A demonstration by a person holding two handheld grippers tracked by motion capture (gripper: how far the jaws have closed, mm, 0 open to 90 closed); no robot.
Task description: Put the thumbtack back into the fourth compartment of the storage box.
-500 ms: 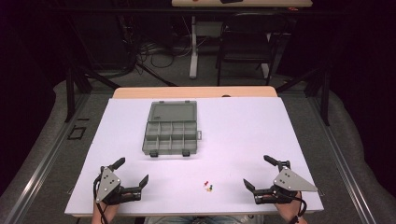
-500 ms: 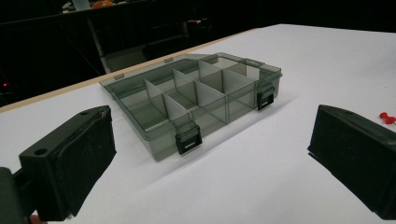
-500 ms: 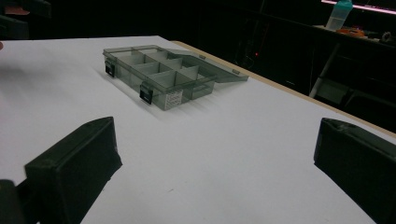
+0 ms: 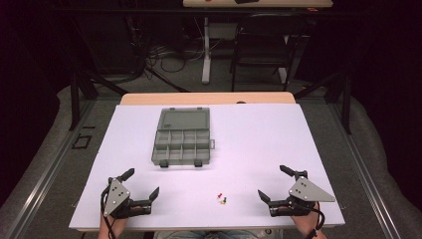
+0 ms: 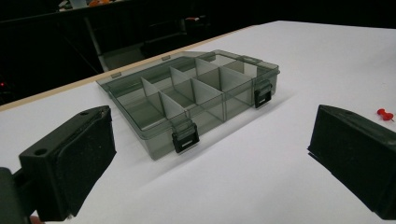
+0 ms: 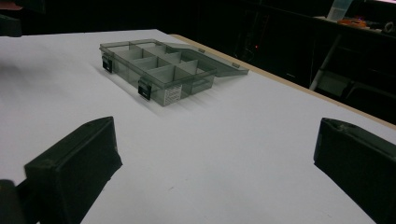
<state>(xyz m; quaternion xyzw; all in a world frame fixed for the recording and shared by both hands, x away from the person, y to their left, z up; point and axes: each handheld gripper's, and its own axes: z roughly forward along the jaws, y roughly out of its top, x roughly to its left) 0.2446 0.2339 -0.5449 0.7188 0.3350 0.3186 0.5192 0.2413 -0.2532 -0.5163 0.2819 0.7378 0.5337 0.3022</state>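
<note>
A smoky grey compartment box (image 4: pixel 181 137) lies open on the white table, its lid folded flat behind it and its several compartments looking bare. It appears again as the box (image 5: pixel 196 95) and the box (image 6: pixel 161 70) ahead of each gripper's jaws. A few small pushpins (image 4: pixel 222 199) lie near the front edge; a red pushpin (image 5: pixel 384 113) is beside the left gripper's far jaw. My left gripper (image 4: pixel 141 183) rests at the front left, jaws wide apart, nothing between them. My right gripper (image 4: pixel 274 182) rests at the front right, equally wide and bare.
The white table surface (image 4: pixel 259 134) ends in a wooden strip (image 4: pixel 209 98) at the far edge. Beyond it stand a dark chair (image 4: pixel 261 45), a table leg (image 4: pixel 205 50) and loose cables on the floor.
</note>
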